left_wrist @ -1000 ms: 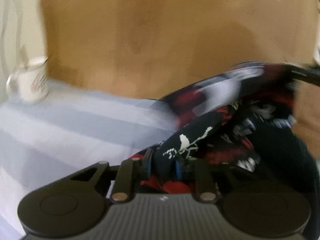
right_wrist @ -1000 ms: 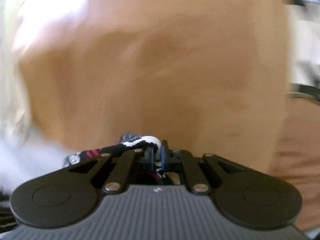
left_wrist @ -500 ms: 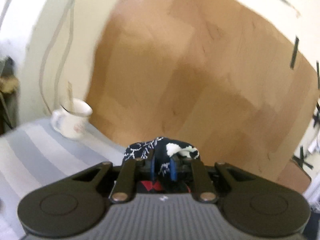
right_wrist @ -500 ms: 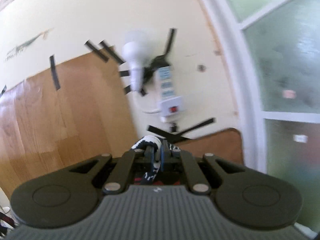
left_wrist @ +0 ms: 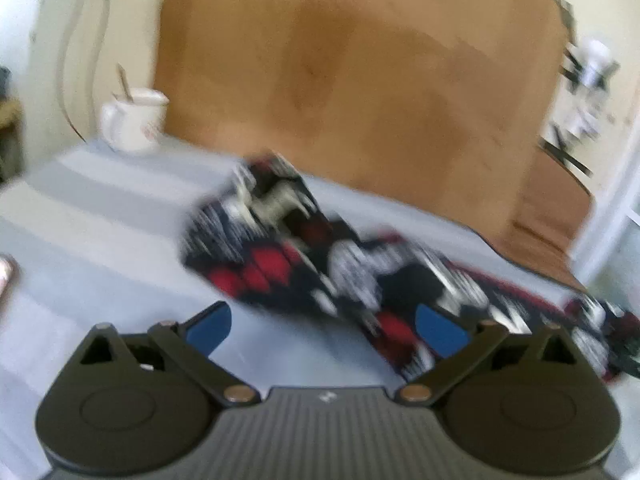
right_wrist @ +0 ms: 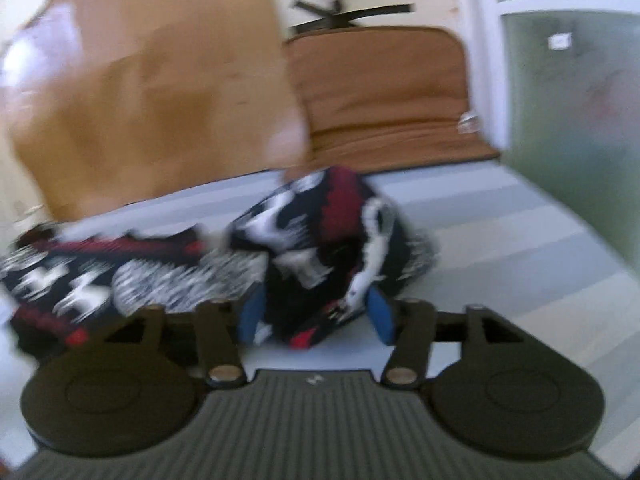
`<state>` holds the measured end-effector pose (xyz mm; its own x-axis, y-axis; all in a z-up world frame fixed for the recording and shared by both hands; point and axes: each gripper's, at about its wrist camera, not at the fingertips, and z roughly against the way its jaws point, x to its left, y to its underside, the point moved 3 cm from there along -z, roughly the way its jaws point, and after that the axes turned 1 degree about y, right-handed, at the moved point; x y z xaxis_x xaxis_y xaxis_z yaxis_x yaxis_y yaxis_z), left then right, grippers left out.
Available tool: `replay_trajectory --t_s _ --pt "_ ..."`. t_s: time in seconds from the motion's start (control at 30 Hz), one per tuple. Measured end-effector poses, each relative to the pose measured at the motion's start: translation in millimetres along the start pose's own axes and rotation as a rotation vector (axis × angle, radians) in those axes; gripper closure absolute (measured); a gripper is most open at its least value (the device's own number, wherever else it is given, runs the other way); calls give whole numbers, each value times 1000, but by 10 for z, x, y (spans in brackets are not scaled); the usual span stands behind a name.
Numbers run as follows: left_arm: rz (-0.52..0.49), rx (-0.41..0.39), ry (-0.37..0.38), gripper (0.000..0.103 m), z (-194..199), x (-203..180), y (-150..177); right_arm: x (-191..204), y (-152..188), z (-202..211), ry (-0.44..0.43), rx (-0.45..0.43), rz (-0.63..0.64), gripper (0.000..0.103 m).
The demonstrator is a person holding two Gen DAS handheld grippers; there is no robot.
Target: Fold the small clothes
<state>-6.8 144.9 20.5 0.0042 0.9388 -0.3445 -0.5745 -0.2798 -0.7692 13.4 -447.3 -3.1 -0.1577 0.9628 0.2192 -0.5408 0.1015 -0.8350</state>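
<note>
A small dark garment (left_wrist: pixel 320 256) with red and white patterns lies spread on the grey striped cloth (left_wrist: pixel 100 216). My left gripper (left_wrist: pixel 324 330) is open, its blue pads wide apart, just in front of the garment's near edge. In the right wrist view the same garment (right_wrist: pixel 312 236) lies bunched on the cloth. My right gripper (right_wrist: pixel 314 316) is open, with a fold of the garment lying loose between its blue pads. Both views are blurred by motion.
A white mug (left_wrist: pixel 134 124) with a stick in it stands at the cloth's far left. A wooden board (left_wrist: pixel 340 72) leans behind the surface. A brown cushion (right_wrist: pixel 380 92) sits at the far right, by a frosted glass door (right_wrist: pixel 572 80).
Both grippers were shut on the garment and held it up in the air. Now both have opened, and the garment lies on the striped cloth.
</note>
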Motion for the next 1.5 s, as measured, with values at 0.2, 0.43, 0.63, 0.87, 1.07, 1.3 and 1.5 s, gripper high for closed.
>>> replay_trajectory --t_s 0.2,0.43,0.63,0.87,1.07,1.3,1.5 --pt "-53 84 115 1 -166 -363 197 448 -220 74 -259 -22 73 42" --pt "-131 176 113 90 -415 -642 396 982 -208 -25 -388 -5 195 42" --pt "-229 123 226 95 258 -651 339 1079 -498 -377 -318 -25 235 42" --pt "-376 26 240 98 1668 -315 637 1056 -781 -842 -238 6 295 42" --pt "-268 -168 83 57 1942 -49 140 1106 -710 -1406 -214 149 329 43" --pt "-454 -59 74 11 424 -622 -741 1114 -634 -1686 -217 285 342 40" --pt "-622 211 127 4 -1145 -1194 -791 1082 -557 -1733 -209 323 346 40"
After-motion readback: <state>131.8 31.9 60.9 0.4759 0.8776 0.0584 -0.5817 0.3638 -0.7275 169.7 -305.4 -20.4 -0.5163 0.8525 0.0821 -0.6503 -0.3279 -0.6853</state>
